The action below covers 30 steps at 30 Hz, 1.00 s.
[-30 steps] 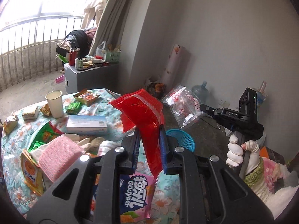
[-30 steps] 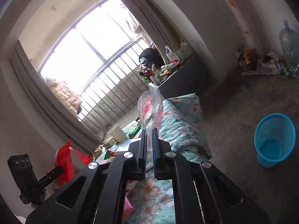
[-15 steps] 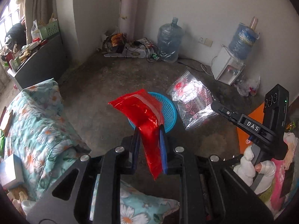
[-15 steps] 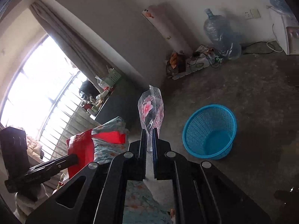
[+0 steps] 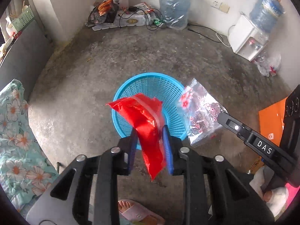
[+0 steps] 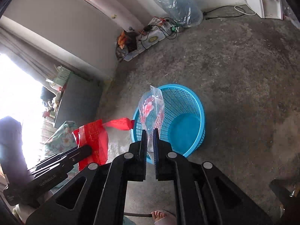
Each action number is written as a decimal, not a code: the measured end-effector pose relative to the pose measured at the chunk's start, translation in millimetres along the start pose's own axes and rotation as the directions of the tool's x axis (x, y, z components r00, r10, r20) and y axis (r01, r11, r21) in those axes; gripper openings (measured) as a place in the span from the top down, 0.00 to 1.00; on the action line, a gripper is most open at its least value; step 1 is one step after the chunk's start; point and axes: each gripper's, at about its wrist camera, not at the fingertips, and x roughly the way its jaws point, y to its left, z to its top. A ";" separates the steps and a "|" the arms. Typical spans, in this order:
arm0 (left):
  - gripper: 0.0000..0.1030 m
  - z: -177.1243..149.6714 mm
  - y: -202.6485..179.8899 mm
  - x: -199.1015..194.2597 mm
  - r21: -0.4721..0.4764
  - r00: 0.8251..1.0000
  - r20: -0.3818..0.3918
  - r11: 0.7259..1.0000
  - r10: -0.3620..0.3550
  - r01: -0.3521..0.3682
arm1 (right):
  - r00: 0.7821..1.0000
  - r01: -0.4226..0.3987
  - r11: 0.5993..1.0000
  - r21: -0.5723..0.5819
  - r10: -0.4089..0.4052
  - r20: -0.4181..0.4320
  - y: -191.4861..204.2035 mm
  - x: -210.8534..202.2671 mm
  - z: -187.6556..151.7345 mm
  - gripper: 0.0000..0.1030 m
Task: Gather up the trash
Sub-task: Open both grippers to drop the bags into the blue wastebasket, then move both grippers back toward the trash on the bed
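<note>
Orange sheet (image 5: 271, 121) right of blue basket (image 5: 148, 81), only in left-wrist view.

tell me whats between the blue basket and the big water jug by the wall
Nothing but bare concrete floor lies between the blue basket and the water jug. Both wrist views show that stretch empty; the cables and clutter sit off to the jug's side.

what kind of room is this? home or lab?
Most likely a lived-in home room, not a lab: a bare concrete floor, a water dispenser by the wall with a spare jug nearby, and a floral bedcover at the edge.
</note>
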 end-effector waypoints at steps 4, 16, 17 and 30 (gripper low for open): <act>0.46 9.3 4.8 14.2 -0.064 0.999 0.023 0.997 0.043 -0.042 | 0.997 0.052 0.998 0.043 -0.050 -0.055 -14.7 38.8 5.5 0.73; 0.45 0.6 30.3 -77.6 -0.050 0.985 0.169 0.998 -0.040 0.049 | 0.998 0.034 0.995 -0.092 -0.029 0.050 31.9 -22.7 -28.3 0.63; 0.45 -4.0 34.0 -95.2 -0.041 0.980 0.188 0.997 -0.062 0.071 | 0.997 0.038 0.992 -0.123 -0.029 0.077 42.9 -36.3 -32.3 0.60; 0.30 -173.2 137.7 -341.1 -0.156 0.885 0.464 0.979 -0.046 0.133 | 0.924 0.007 0.832 -0.554 0.206 0.321 196.8 -203.6 -131.5 0.08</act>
